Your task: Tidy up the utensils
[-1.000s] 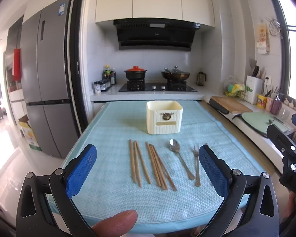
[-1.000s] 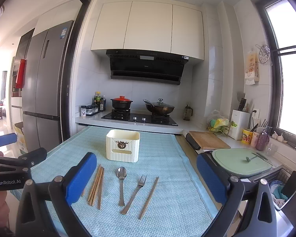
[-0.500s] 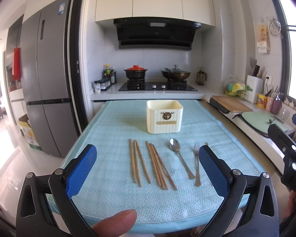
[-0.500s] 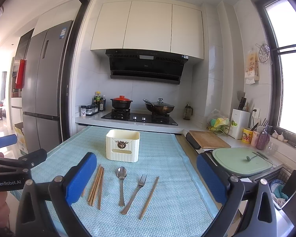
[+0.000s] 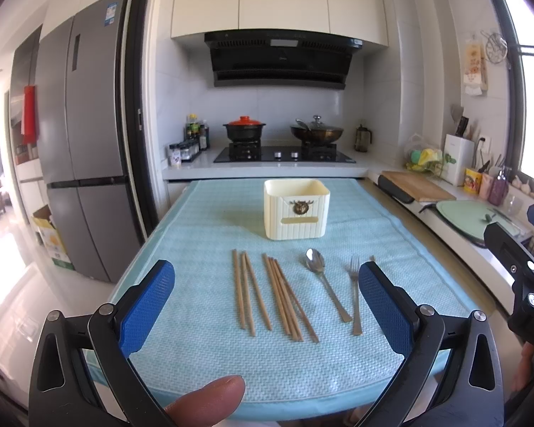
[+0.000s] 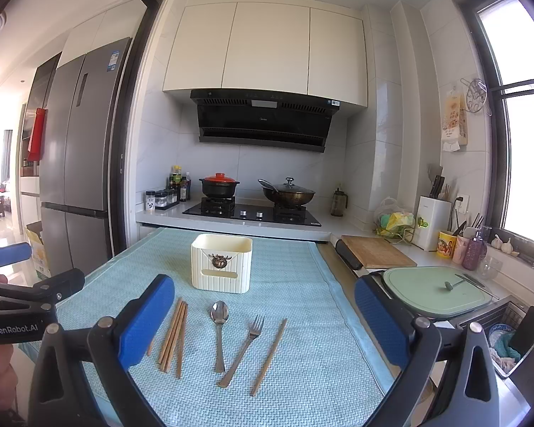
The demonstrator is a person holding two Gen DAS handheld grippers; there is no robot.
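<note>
- Left tongs [image 5: 267, 306] spread wide, lower centre of the left wrist view, holding nothing; a fingertip [image 5: 206, 404] shows at the bottom edge.
- Right tongs [image 6: 263, 316] also spread wide and empty, low in the right wrist view.
- Cream utensil holder [image 5: 296, 209] stands upright mid-frame on the light blue mat [image 5: 195, 235] covering the bench.
- Below it lie wooden chopsticks [image 5: 263, 293] in two loose groups, centre-left.
- Spoon [image 5: 324, 288] and fork [image 5: 355, 293] lie to their right, side by side.
- One lone chopstick [image 6: 269, 356] lies just right of the fork in the right wrist view.
</note>
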